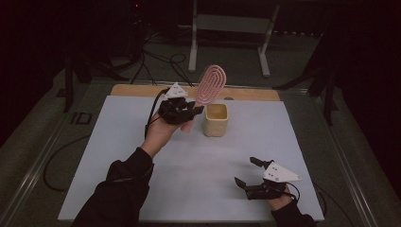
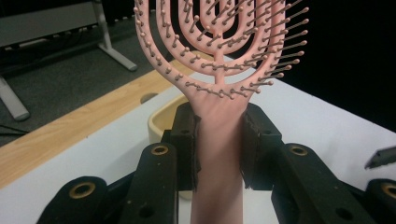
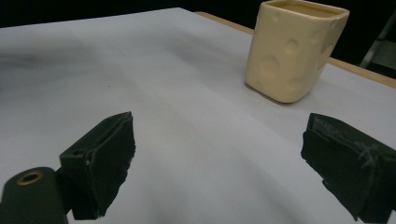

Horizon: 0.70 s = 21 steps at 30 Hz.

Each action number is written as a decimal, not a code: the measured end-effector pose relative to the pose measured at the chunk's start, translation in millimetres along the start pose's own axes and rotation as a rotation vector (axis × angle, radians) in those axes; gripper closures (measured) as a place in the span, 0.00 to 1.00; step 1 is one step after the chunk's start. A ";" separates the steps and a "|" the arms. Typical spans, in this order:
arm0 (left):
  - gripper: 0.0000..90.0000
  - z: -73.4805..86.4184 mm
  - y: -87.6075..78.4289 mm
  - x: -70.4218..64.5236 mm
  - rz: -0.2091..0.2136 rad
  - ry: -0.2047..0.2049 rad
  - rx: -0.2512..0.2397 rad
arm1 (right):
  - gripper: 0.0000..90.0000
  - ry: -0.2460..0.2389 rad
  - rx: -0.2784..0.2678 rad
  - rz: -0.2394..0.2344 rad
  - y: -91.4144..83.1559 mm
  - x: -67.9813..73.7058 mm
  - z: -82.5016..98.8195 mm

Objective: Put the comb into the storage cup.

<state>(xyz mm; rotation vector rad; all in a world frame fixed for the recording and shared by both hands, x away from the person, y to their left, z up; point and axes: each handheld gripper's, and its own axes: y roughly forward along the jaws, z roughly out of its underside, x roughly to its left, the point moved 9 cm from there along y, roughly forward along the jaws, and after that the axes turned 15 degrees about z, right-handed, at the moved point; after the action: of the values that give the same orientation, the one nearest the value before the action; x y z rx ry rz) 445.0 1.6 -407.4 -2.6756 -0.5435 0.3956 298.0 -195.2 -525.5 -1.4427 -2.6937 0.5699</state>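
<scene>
From the high view, the left gripper (image 1: 189, 111) held a pink hairbrush (image 1: 210, 85) upright just beside the cream cup (image 1: 216, 120); the right gripper (image 1: 247, 172) rested low, apart. The left gripper view showed jaws pinching the brush's handle (image 2: 219, 154); a slanted lowering might tip the cup. In the right gripper view, the jaws were spread, empty.

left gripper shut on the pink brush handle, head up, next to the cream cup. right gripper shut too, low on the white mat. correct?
One error: the right gripper is open, not shut; the right gripper view shows its jaws wide apart over the white mat. The rest holds: the left gripper clamps the pink vented hairbrush by its handle, head up, beside the cream square ceramic cup.
</scene>
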 end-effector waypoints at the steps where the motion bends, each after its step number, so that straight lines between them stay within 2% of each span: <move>1: 0.78 -1.8 2.0 0.0 0.005 0.003 0.000 | 0.10 -0.001 0.001 -0.001 -0.1 -0.1 0.3; 7: 0.78 -14.5 13.7 0.6 0.021 0.009 -0.026 | 0.10 0.004 -0.004 -0.001 -1.0 -0.2 -0.4; 10: 0.78 -22.6 18.8 1.4 0.037 0.001 -0.058 | 0.10 0.003 -0.007 0.001 -1.3 -0.6 -1.0; 17: 0.78 -33.4 30.5 -0.5 0.064 0.034 -0.073 | 0.10 0.010 -0.013 0.001 -2.6 -1.9 -1.8; 21: 0.78 -40.9 36.7 1.7 0.084 0.022 -0.105 | 0.10 0.009 -0.013 0.001 -3.1 -1.9 -1.9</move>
<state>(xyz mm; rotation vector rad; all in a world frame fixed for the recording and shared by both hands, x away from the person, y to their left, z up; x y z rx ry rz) 472.1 -41.6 -386.7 -2.8075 -0.4585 0.3702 297.0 -197.7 -522.4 -1.4465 -2.6942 0.5459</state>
